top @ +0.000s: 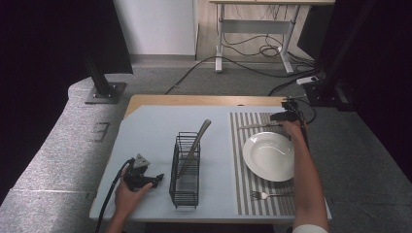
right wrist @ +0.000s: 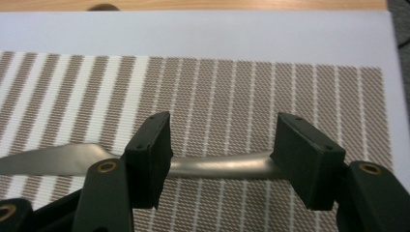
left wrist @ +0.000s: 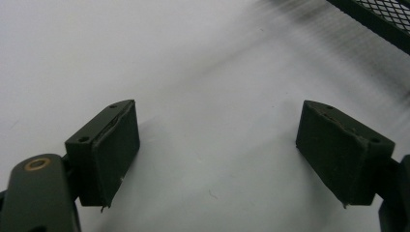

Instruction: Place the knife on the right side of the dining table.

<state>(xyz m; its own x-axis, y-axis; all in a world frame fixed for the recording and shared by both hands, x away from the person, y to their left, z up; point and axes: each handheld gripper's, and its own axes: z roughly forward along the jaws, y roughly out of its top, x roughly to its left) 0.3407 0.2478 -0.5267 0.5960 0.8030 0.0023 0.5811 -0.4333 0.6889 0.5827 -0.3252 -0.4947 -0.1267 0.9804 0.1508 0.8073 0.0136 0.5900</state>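
A: Right gripper (right wrist: 220,154) is sitting over the knife (right wrist: 212,166) on the striped placemat (right wrist: 241,87), beyond the plate (top: 268,156). Jaws are partly open, one on each side of the handle, and I'm not seeing either pad pressing on it.

B: Risks?

A: The handle is running crosswise between the pads, its end going behind the right one. Closing like that is probably catching it along its length rather than across its width, so it may be skidding on the mat or pivoting out on lift. It's thin and flat too, so the pads may be riding over it.

B: Left side?

A: Left gripper (left wrist: 217,154) is resting wide open on the bare table (left wrist: 145,48), beside the wire caddy (top: 185,170).

B: Containers?

A: The caddy is holding one utensil (top: 195,145), leaning out over its rim. The plate is looking empty. A fork (top: 272,195) is lying on the mat on the plate's near side.
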